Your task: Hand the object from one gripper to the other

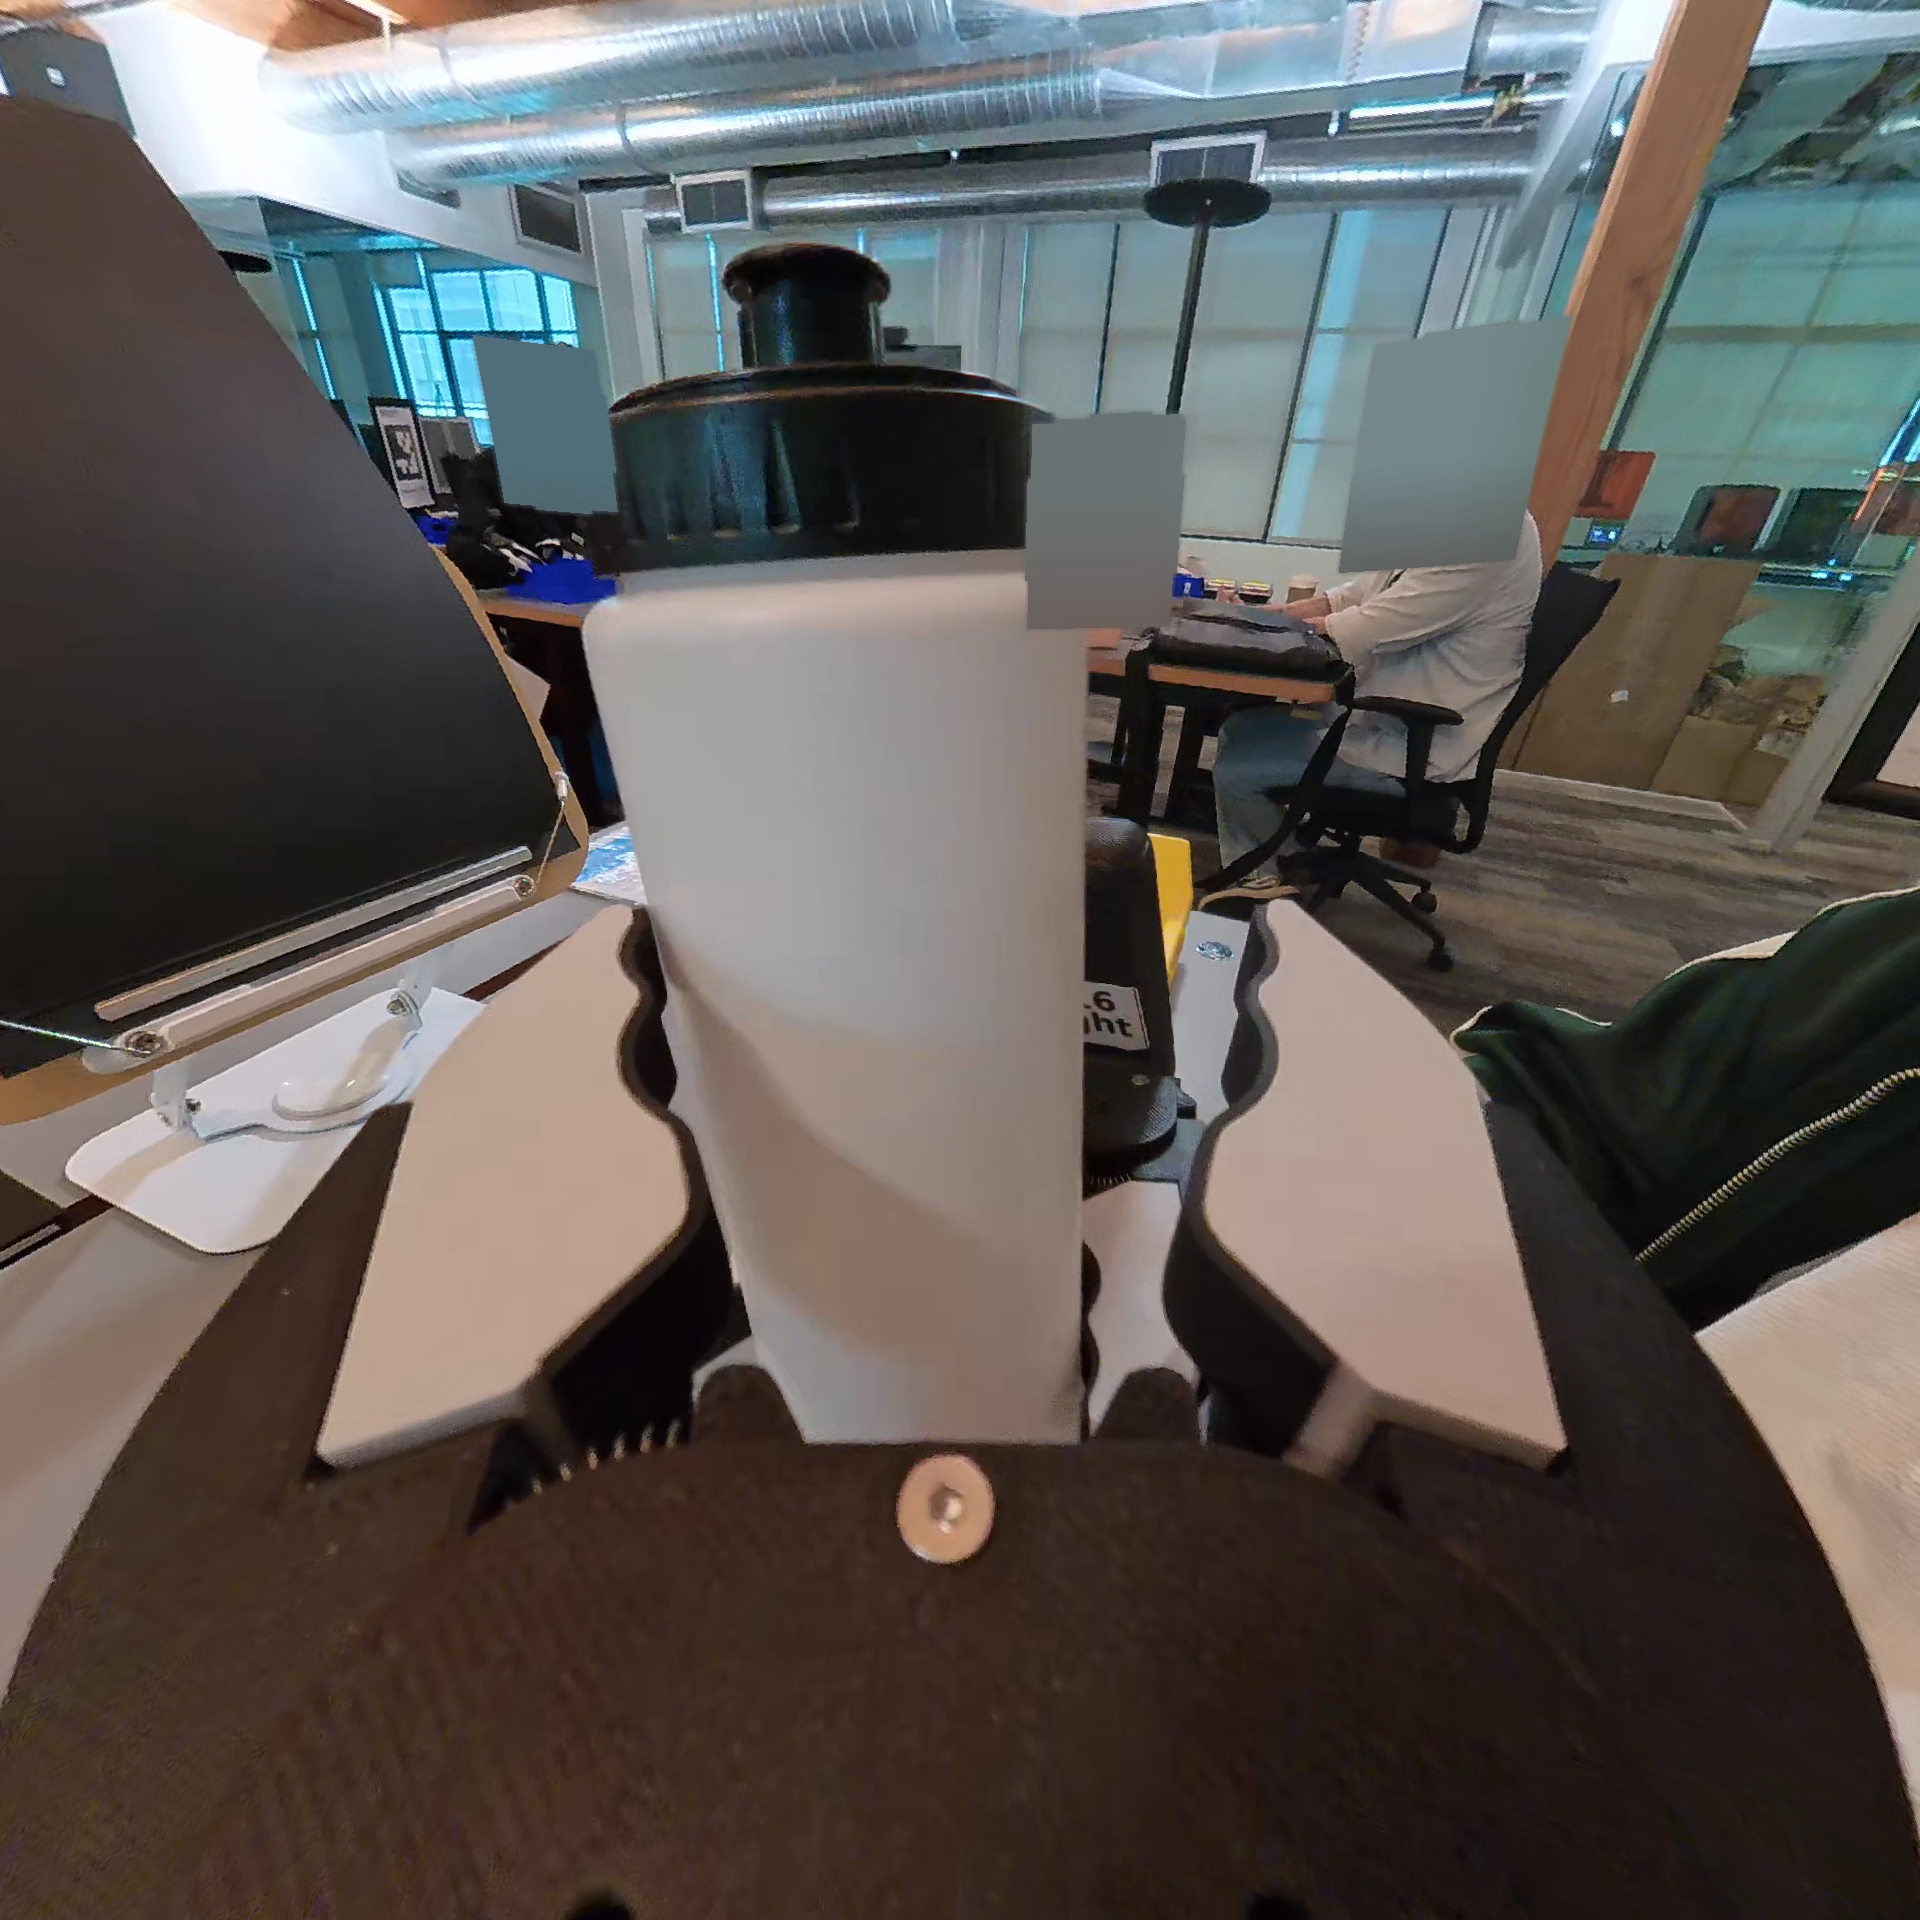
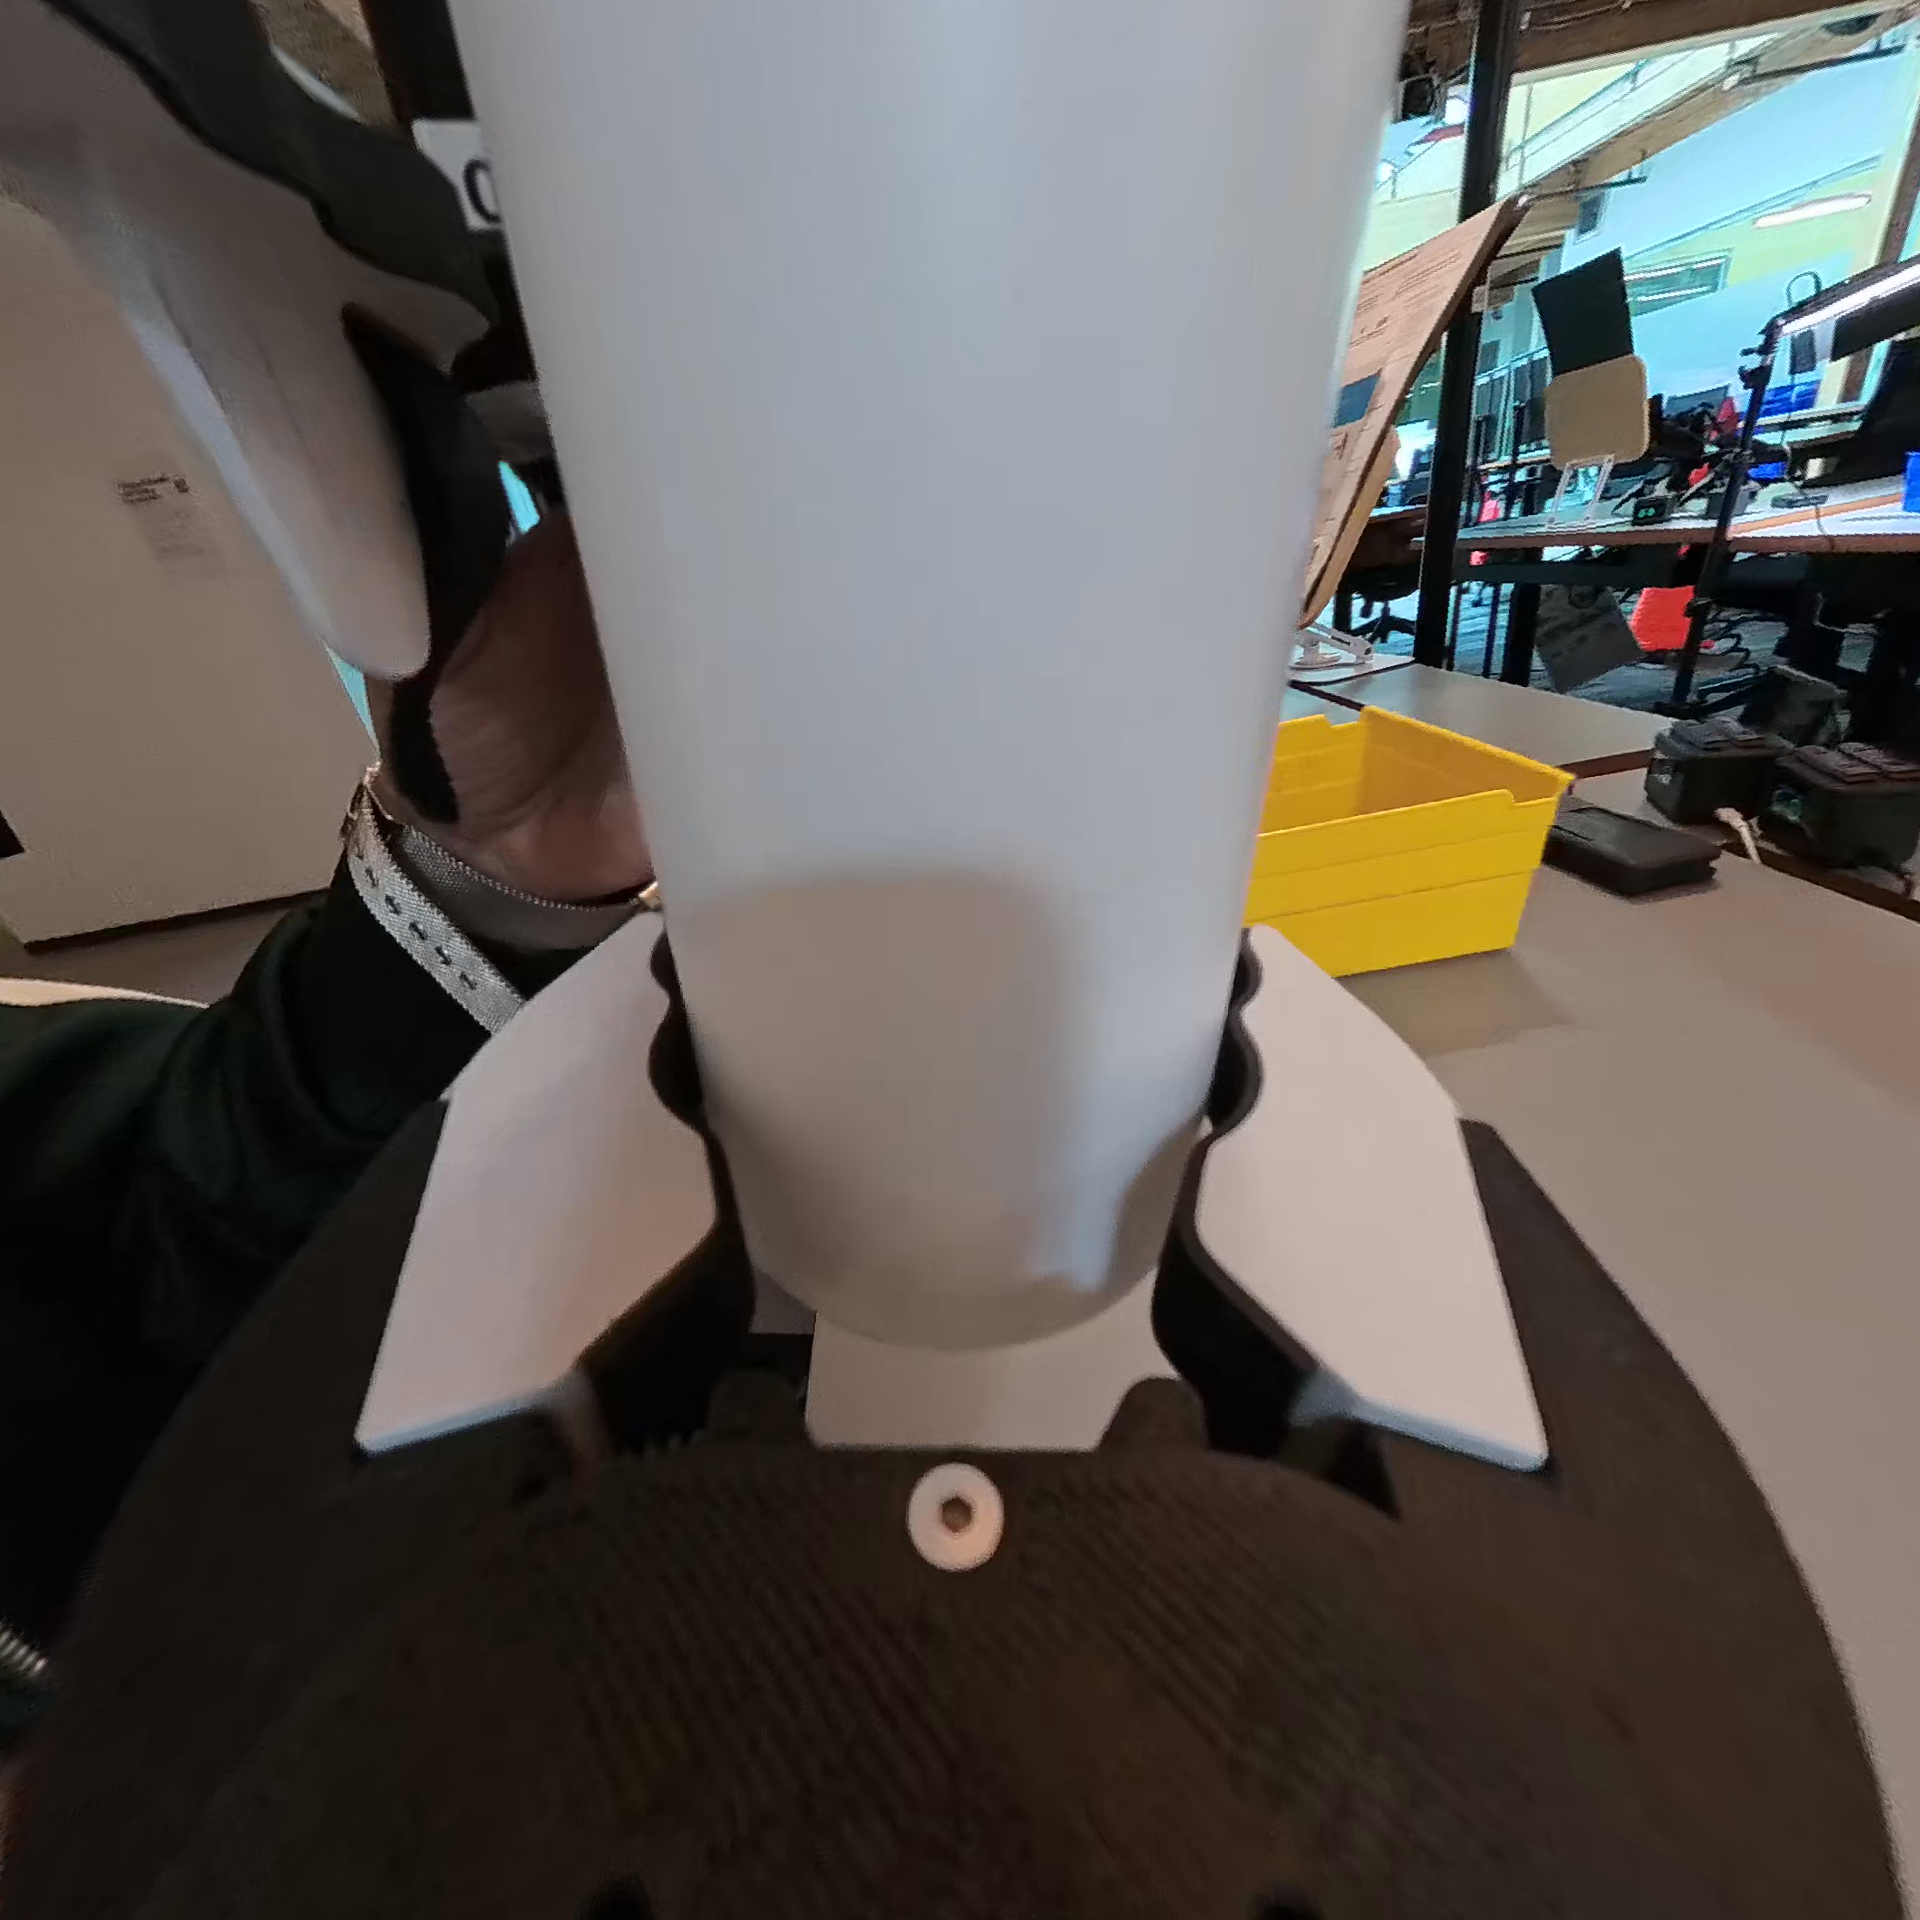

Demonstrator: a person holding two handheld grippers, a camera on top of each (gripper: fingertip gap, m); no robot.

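The white bottle (image 2: 935, 623) stands upright between both grippers; the right gripper (image 2: 951, 1049) has its jaws closed against the bottle's rounded base, while the left gripper (image 1: 940, 1049) is parted, its left pad touching the wall and its right pad clear. To hand over cleanly, I would keep the right grip firm; draw the left gripper straight back without brushing the black cap (image 1: 821, 457).

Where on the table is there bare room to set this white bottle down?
Best patch: the bare grey tabletop in front of the yellow bin, beside the right gripper holding the white bottle. Behind the bin it is crowded with black devices. In the left wrist view, the white stand base takes up the table's left side.
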